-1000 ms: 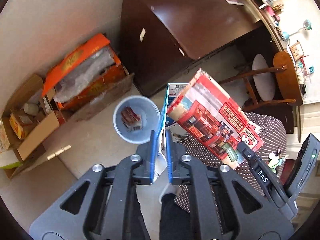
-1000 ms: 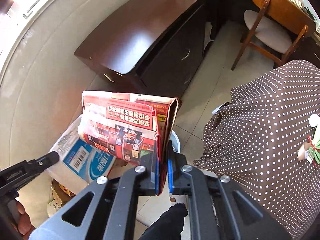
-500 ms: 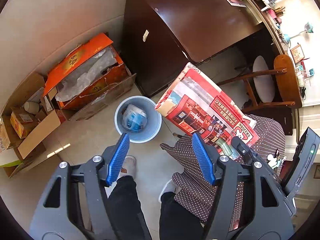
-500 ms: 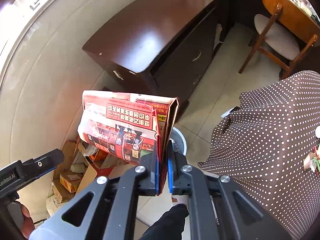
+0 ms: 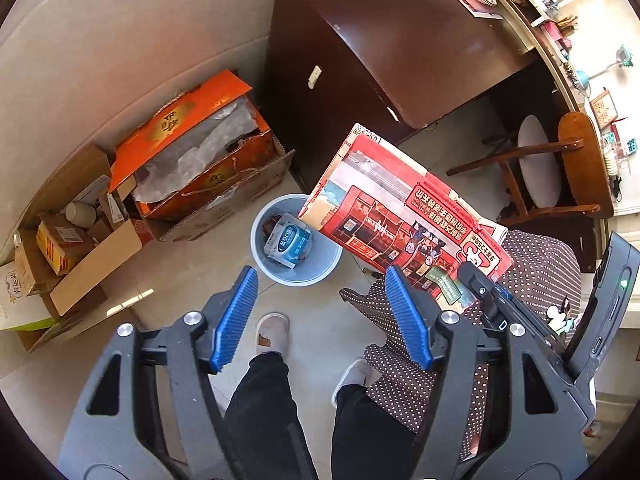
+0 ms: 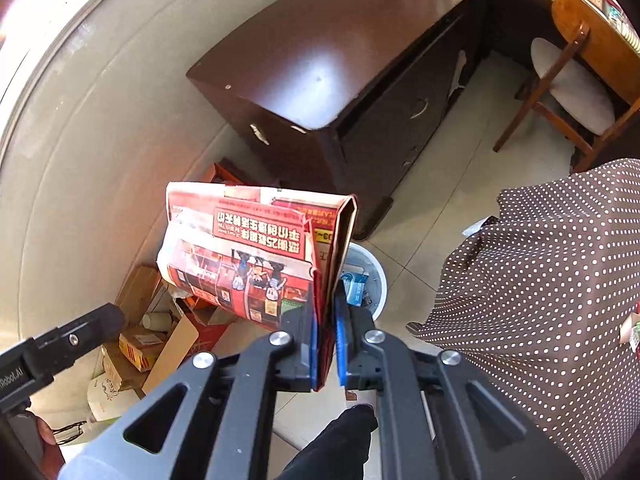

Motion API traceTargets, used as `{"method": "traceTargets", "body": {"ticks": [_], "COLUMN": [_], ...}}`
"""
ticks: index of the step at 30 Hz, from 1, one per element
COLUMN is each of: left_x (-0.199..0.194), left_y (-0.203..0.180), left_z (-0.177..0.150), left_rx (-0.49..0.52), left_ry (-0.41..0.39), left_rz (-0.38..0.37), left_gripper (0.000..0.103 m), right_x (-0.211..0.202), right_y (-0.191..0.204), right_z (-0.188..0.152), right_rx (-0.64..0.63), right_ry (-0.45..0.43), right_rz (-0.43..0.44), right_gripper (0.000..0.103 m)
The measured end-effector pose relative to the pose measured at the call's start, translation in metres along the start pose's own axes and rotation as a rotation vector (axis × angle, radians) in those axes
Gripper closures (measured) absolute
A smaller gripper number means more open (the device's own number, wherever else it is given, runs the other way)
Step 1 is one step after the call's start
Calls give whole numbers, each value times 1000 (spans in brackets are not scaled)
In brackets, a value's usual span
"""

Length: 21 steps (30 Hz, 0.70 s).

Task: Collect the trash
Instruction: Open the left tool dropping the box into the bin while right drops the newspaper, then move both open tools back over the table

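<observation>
A pale blue trash bin [image 5: 320,276] stands on the tiled floor by a dark cabinet. A blue-and-white packet [image 5: 289,240] lies inside it. My left gripper [image 5: 320,316] is open and empty, held above the bin's near side. My right gripper [image 6: 328,340] is shut on a folded red paper bag [image 6: 240,256] and holds it in the air, up and to the left of the bin [image 6: 374,280]. The bag also shows in the left wrist view [image 5: 400,216], overlapping the bin's right edge.
A dark brown cabinet [image 5: 380,52] stands behind the bin. An orange gift box [image 5: 192,148] and open cardboard boxes [image 5: 72,240] of clutter sit left of it. A wooden chair [image 5: 552,168] is at the right. The person's legs and polka-dot apron [image 6: 540,280] are below.
My left gripper opened and let go of the blue-and-white packet, which now lies in the bin. My right gripper still holds the red paper bag, shifted slightly.
</observation>
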<state>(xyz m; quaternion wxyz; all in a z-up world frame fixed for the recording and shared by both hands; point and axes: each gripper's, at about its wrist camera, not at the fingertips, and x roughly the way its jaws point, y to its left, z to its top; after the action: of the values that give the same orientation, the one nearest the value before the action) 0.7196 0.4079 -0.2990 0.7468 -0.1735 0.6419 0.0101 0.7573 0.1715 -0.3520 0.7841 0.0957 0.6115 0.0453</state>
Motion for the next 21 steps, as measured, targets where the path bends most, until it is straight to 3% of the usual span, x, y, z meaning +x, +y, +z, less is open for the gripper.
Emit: {"method": "traceTargets", "body": {"ticks": [5, 6, 7, 9, 15, 21], "left_x": [-6, -7, -9, -11, -17, -19], "left_y": [13, 16, 18, 22, 19, -13], "left_z": [-4, -5, -5, -7, -10, -13], "left_rx": [-25, -31, -38, -48, -51, 26], "left_ry": [-17, -20, -24, -32, -45, -48], "left_rz": [15, 17, 19, 25, 23, 5], "left_gripper": [36, 36, 35, 35, 35, 34], "right_x": [1, 1, 0, -3, -12, -32], "right_y": [14, 16, 18, 20, 20, -7], "right_z": [1, 1, 1, 2, 1, -4], "right_rx": [-19, -15, -11, -2, 0, 61], "right_ry": [-7, -13, -20, -41, -59, -85], "right_rz": [22, 38, 50, 73, 91, 72], "right_gripper": [89, 85, 75, 67, 66, 66]}}
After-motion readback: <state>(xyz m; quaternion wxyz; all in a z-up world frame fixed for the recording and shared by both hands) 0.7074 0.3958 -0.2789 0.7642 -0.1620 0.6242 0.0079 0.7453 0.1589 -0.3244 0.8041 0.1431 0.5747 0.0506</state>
